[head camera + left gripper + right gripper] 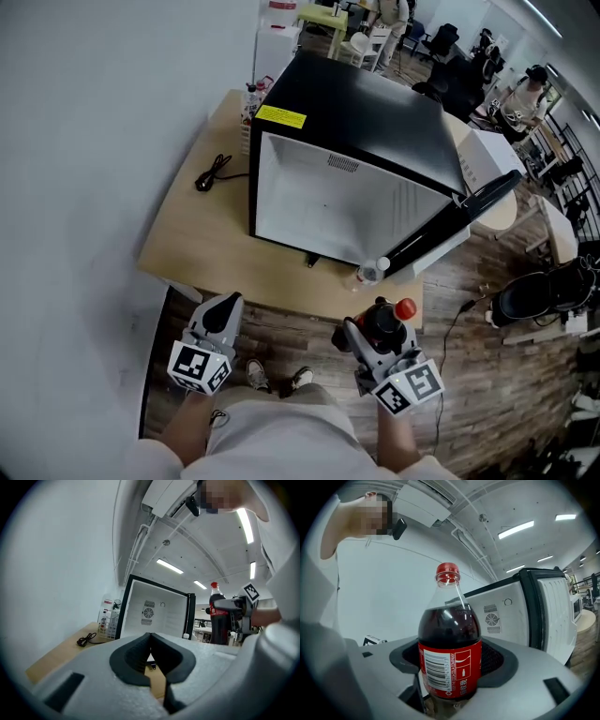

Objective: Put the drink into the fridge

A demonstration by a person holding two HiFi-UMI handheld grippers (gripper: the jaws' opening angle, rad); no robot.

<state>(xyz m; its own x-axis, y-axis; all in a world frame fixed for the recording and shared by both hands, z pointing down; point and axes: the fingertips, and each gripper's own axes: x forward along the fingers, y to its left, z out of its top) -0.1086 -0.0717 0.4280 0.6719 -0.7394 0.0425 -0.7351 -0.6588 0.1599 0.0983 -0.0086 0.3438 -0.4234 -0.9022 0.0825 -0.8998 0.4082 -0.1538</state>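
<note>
We hold the cola bottle (450, 648) upright in our right gripper (377, 337). Its jaws press the labelled lower body from both sides, and the red cap is on top. In the head view the cola bottle sits off the near edge of the table (192, 234), over the wood floor (487, 375), apart from the fridge (361, 122) ahead of it. The fridge stands on the table with its door (459, 217) swung open to the right and its white inside facing us. A small bottle (371, 272) with a white cap stands on the table near the fridge's front right corner, below the door. Our left gripper (150, 644) is held off the table's edge too, further left, its jaws together with nothing between them. A black cable (214, 172) lies on the table left of the fridge.
</note>
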